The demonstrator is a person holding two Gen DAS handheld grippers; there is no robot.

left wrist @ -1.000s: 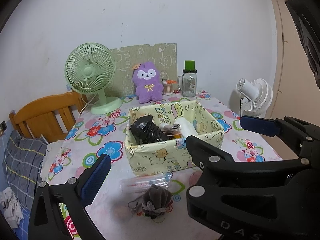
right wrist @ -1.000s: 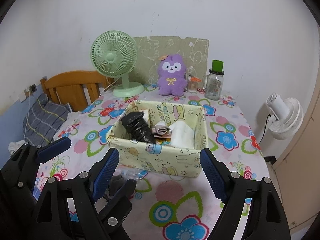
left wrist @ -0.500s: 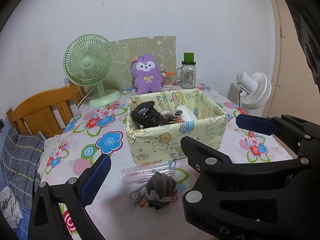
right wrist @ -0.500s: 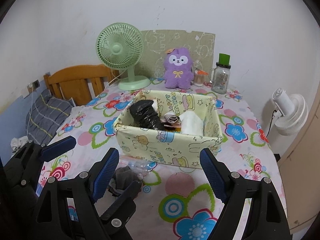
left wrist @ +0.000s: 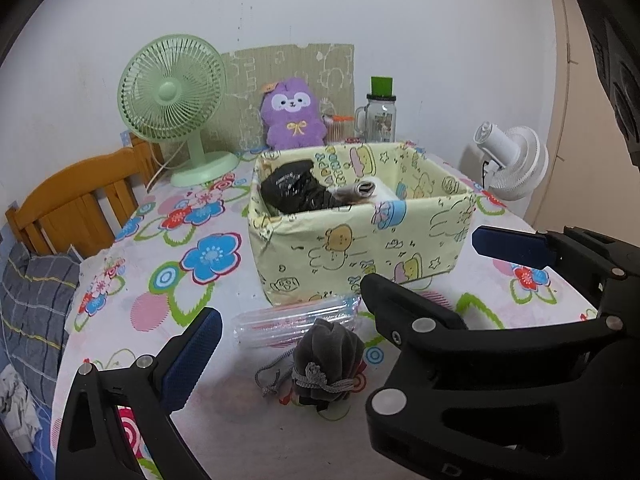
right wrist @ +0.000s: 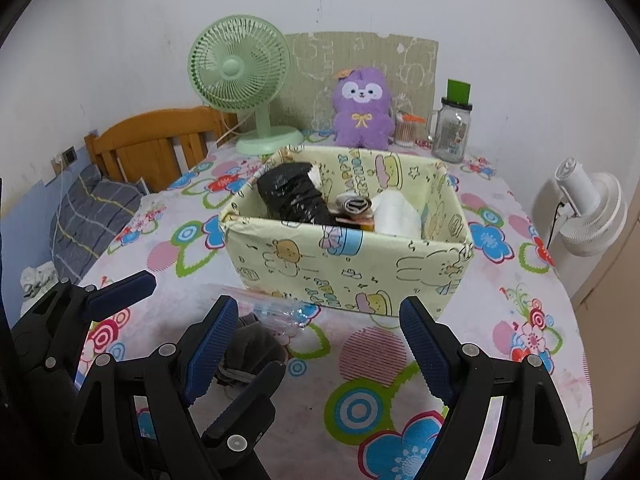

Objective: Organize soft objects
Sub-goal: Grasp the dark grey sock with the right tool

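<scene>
A grey velvet drawstring pouch (left wrist: 328, 356) (right wrist: 252, 344) lies on the flowered tablecloth, just in front of a clear plastic packet (left wrist: 292, 320). Behind them stands a yellow cartoon-print fabric box (left wrist: 360, 248) (right wrist: 348, 264). It holds a black plastic bag (left wrist: 296, 192), a rolled cloth (left wrist: 360, 190) and something white (right wrist: 396, 216). A purple plush toy (left wrist: 294, 116) (right wrist: 362, 112) sits upright at the back. My left gripper (left wrist: 320, 316) is open, hovering over the pouch. My right gripper (right wrist: 318, 304) is open and empty, facing the box front. One finger of each gripper stands between the other's fingers.
A green desk fan (left wrist: 176, 96) and a glass jar with a green lid (left wrist: 380, 116) stand at the back of the table. A white fan (left wrist: 512, 164) stands past the right table edge. At the left are a wooden chair back (left wrist: 80, 204) and a plaid cushion (left wrist: 32, 308).
Both grippers have come down toward the table together. The box and the pouch now look larger and closer. Both pairs of jaws stand as wide as before.
</scene>
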